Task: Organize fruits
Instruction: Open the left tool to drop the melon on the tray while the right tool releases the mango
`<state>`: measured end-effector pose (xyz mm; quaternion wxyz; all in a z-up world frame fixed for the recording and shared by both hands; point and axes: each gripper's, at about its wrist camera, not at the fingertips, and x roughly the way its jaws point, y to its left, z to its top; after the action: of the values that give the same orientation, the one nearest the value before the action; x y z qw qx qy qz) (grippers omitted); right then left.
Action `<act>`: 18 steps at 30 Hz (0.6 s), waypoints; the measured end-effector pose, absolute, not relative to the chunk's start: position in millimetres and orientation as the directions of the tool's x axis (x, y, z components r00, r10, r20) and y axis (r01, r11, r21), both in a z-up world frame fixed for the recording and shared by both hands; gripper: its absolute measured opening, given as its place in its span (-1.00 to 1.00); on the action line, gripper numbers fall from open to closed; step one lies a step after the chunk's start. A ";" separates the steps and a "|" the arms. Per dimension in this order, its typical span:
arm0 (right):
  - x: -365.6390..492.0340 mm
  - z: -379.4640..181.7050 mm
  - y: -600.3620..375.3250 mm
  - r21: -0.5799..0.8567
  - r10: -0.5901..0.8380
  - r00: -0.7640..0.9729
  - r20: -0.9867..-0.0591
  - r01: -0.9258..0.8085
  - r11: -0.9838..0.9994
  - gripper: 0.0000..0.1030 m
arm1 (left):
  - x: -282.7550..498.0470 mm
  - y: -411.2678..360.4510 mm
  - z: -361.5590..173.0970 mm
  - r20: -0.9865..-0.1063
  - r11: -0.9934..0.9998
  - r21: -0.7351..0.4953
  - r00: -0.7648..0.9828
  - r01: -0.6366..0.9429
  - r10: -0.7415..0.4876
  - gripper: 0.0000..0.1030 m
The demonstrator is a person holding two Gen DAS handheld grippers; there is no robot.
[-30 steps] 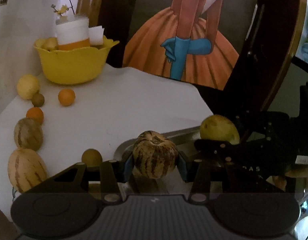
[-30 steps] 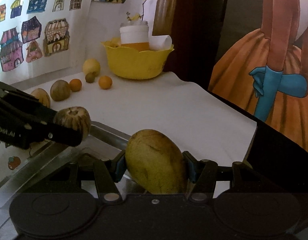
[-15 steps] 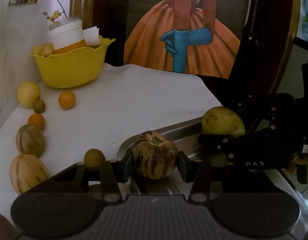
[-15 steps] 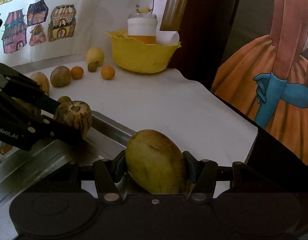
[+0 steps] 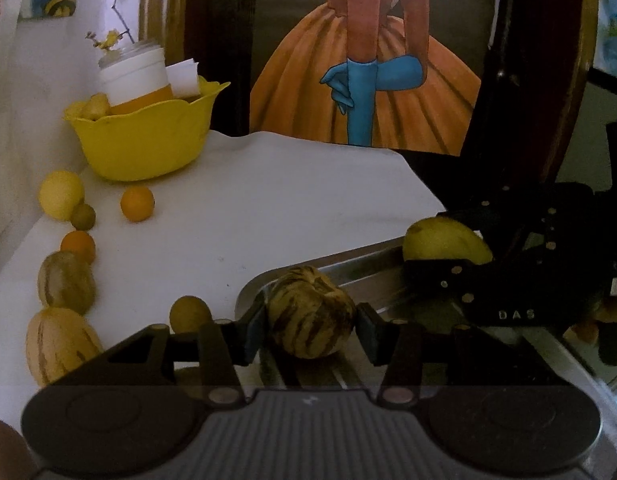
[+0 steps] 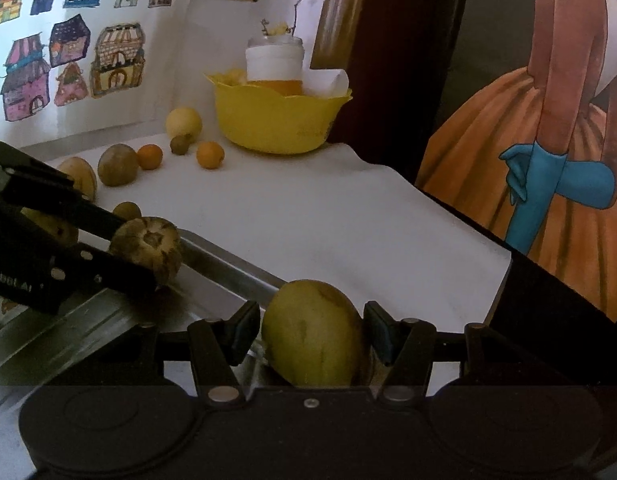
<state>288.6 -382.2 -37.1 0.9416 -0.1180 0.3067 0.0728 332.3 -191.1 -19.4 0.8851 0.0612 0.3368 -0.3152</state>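
Note:
My left gripper (image 5: 311,326) has its jaws slightly apart around a striped brown-and-cream melon (image 5: 310,312) that rests in the metal tray (image 5: 348,268); small gaps show beside it. My right gripper (image 6: 313,330) likewise stands open around a yellow-green mango (image 6: 313,332) sitting in the tray (image 6: 228,268). Each gripper shows in the other's view: the right one with the mango (image 5: 444,240), the left one with the melon (image 6: 148,246).
A yellow bowl (image 5: 148,144) holding a jar stands at the back of the white table. Loose fruit lies along the left: a lemon (image 5: 60,194), oranges (image 5: 137,203), striped melons (image 5: 66,282), small green fruits (image 5: 189,312). A painted panel stands behind.
Both grippers have lowered their fruit into the tray and their jaws have opened slightly. The striped melon has tipped forward.

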 end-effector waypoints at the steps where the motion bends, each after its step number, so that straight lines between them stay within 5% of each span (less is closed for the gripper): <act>1: 286.0 -35.8 -382.6 -0.180 0.064 0.805 -0.589 -0.208 0.961 0.17 | 331.5 -189.4 -18.1 -0.633 0.796 -0.107 0.576 0.596 -0.517 0.04; 10: 251.9 -8.1 -390.3 -0.146 0.082 0.853 -0.515 -0.181 0.973 0.44 | 313.6 -162.7 1.8 -0.582 0.813 -0.115 0.624 0.570 -0.520 0.25; 18: 210.0 12.0 -376.1 -0.113 0.080 0.882 -0.465 -0.148 0.982 0.86 | 283.0 -134.7 27.3 -0.524 0.849 -0.177 0.683 0.497 -0.509 0.81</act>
<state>210.0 -376.1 12.0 0.9673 -0.0730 0.2358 0.0589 283.0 -134.7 27.3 0.9173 -0.0102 0.2884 -0.2743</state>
